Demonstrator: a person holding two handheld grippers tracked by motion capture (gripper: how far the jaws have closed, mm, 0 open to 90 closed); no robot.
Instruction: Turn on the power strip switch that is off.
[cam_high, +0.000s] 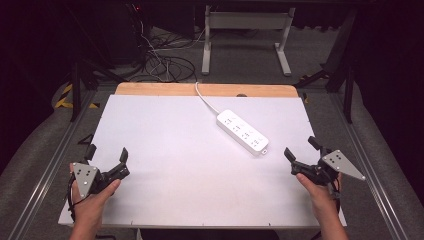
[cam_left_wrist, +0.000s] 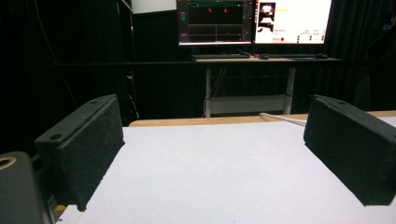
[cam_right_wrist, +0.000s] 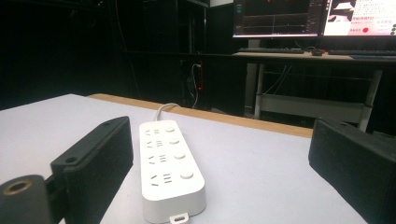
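Two grippers gaping, left gripper (cam_high: 106, 159), right gripper (cam_high: 300, 147), power strip (cam_high: 242, 131) between, white table (cam_high: 175, 150)

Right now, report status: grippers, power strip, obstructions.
Left gripper open, empty, near table edge. Right gripper open, empty, facing power strip. Strip flat on white board, cord trailing off far edge. Nothing between.

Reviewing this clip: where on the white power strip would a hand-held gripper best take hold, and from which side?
Probably across the narrow width of the power strip, near its free end closest to the right hand-held gripper. It lies flat and diagonal on the white table, its cable leaving the far end. The right jaws are open and already face that near end.
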